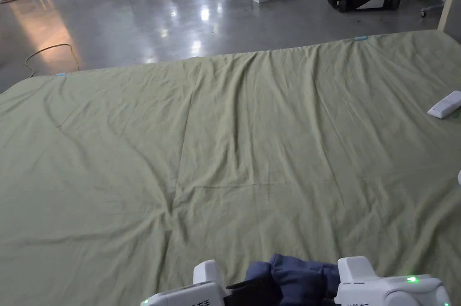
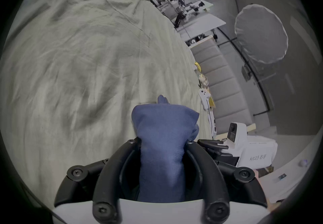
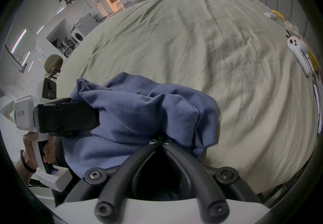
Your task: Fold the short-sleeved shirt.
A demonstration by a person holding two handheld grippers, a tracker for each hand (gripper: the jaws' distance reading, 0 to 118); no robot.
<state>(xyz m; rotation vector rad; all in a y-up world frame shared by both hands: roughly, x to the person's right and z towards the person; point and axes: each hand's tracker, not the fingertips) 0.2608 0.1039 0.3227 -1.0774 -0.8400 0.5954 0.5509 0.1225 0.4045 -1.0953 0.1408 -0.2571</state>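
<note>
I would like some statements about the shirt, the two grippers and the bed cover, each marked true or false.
1. The left gripper is shut on the blue shirt. True.
2. The right gripper hangs open, holding nothing. False: its jaws are pinched on the shirt.
3. The shirt lies spread flat on the green cover. False: it is bunched between the grippers.
4. A white remote lies on the cover. True.

Light's pretty even and soft over my green sheet (image 1: 225,140), with ceiling lamps glaring off the shiny floor (image 1: 198,14) beyond its far edge. Both gripper views are fisheye, bent hard with black corners, and the sheet smears with blur near their rims.
</note>
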